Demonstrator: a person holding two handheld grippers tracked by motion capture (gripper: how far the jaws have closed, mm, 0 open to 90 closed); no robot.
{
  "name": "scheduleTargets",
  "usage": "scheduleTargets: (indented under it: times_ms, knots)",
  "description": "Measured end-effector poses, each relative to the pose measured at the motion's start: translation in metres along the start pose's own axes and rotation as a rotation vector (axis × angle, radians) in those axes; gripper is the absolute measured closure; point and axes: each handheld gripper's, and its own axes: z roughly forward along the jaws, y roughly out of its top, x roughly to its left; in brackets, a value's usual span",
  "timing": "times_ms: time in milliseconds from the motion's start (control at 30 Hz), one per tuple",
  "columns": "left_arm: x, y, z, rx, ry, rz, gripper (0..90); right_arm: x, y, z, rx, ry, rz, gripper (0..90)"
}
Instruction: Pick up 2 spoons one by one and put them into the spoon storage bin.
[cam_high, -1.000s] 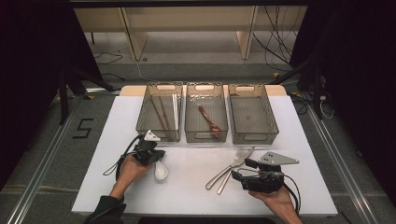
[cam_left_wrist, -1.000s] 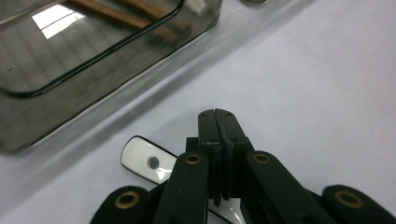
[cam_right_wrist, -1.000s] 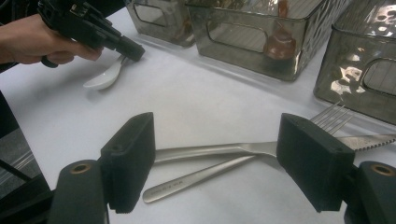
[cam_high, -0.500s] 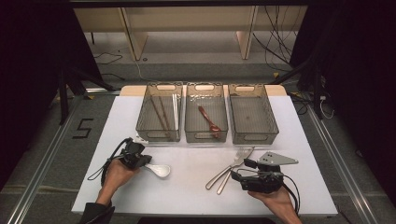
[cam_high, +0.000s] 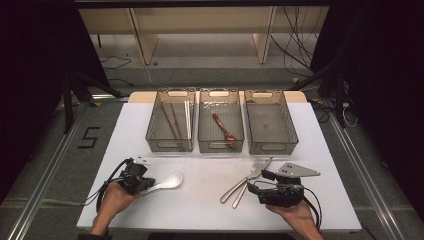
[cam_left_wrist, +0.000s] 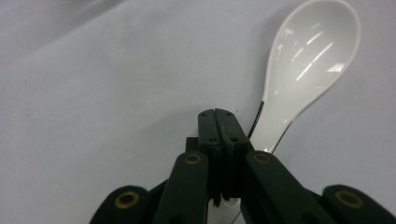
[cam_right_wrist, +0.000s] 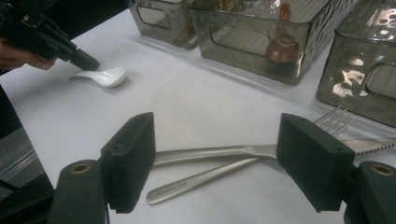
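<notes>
A white ceramic spoon (cam_high: 170, 182) (cam_left_wrist: 303, 65) lies on the white table (cam_high: 200, 210), bowl to the right. My left gripper (cam_high: 145, 185) (cam_left_wrist: 218, 113) is shut, jaws pressed together over the spoon's handle, which runs beneath them; I cannot tell if it is pinched. In the right gripper view the left gripper's tip sits at the handle end of the spoon (cam_right_wrist: 105, 74). My right gripper (cam_high: 257, 181) (cam_right_wrist: 217, 140) stands open and level at the near right, jaws on either side of a crossed metal fork (cam_high: 245, 189) (cam_right_wrist: 201, 179) and knife (cam_high: 231, 194) (cam_right_wrist: 205, 151), not touching them.
Three smoky clear bins stand in a row at the back. The left bin (cam_high: 150, 131) holds chopsticks, the middle bin (cam_high: 220, 146) a brown spoon (cam_high: 223, 127), and the right bin (cam_high: 292, 131) nothing. The table's near edge is just behind both hands.
My left hand has moved left and toward the near edge. The white spoon's handle swung with it, so the spoon now lies sideways. The right gripper has stayed put.
</notes>
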Motion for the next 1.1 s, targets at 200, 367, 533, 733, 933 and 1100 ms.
scheduleTargets:
  times_ms: [200,367,533,733,933,1100]
  knots:
    - [-0.007,-0.004,-0.004,0.034,-0.017,0.013,88.8,0.000,0.000,0.000,0.001,-0.007,-0.002,29.1]
    - [-0.012,-0.006,-0.006,0.055,-0.041,0.017,88.8,0.001,0.000,-0.001,-0.002,-0.005,-0.003,29.2]
    - [-0.018,-0.007,-0.007,0.074,-0.063,0.028,88.8,0.001,0.000,-0.002,-0.003,-0.005,-0.002,29.2]
    - [-0.019,-0.007,-0.007,0.075,-0.076,0.022,88.4,0.001,0.000,-0.002,-0.003,-0.005,-0.002,29.2]
    - [-0.018,-0.003,-0.014,0.048,-0.064,-0.007,75.1,0.001,0.000,-0.001,-0.002,-0.003,-0.002,29.2]
    - [-0.018,0.001,-0.021,0.036,-0.054,-0.029,58.9,0.001,-0.001,-0.001,-0.003,-0.002,-0.002,29.1]
